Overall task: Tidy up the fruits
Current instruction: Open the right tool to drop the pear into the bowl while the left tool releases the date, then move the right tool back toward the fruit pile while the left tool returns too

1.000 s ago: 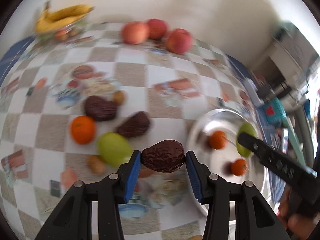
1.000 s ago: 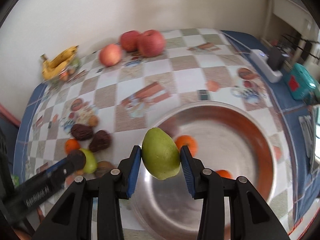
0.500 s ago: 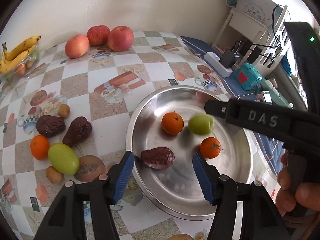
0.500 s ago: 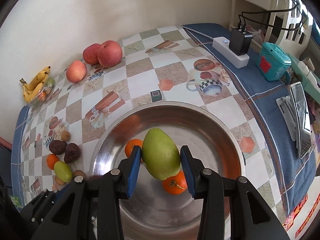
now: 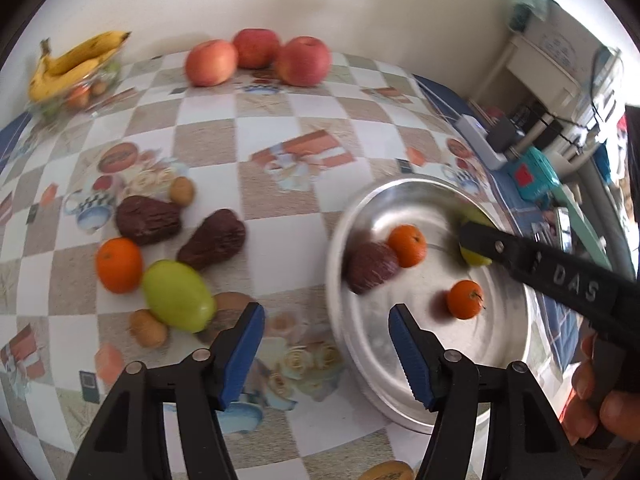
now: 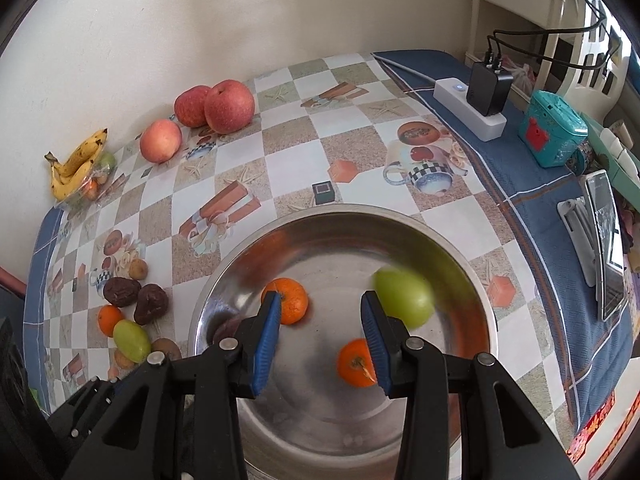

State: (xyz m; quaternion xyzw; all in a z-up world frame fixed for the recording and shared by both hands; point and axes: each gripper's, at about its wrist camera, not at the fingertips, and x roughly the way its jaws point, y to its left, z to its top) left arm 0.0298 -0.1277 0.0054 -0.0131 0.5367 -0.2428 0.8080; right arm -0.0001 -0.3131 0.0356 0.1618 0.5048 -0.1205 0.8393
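A steel bowl (image 5: pixel 400 186) (image 6: pixel 344 211) holds a wrinkled brown date (image 5: pixel 372 266), two oranges (image 6: pixel 290 300) (image 6: pixel 354 362) and a blurred green fruit (image 6: pixel 404 298). My right gripper (image 6: pixel 320 332) hangs open over the bowl, the green fruit just right of its jaws and free of them. My left gripper (image 5: pixel 326 344) is above the bowl's left rim, jaws opening with nothing between them. On the cloth to the left lie two more dates (image 5: pixel 147 219), an orange (image 5: pixel 119 265), a green fruit (image 5: pixel 178 300) and small brown fruits (image 5: pixel 148 328).
Three apples (image 5: pixel 256 47) and a bowl of bananas (image 5: pixel 76 64) stand by the wall. A power strip with a charger (image 6: pixel 472 108), a teal box (image 6: pixel 554 134) and a phone (image 6: pixel 608 240) sit on the blue cloth at right. A hand (image 5: pixel 600 392) holds the right gripper.
The left gripper let the date go into the bowl and swung back left. The right gripper opened, and the green fruit dropped into the bowl to its right.
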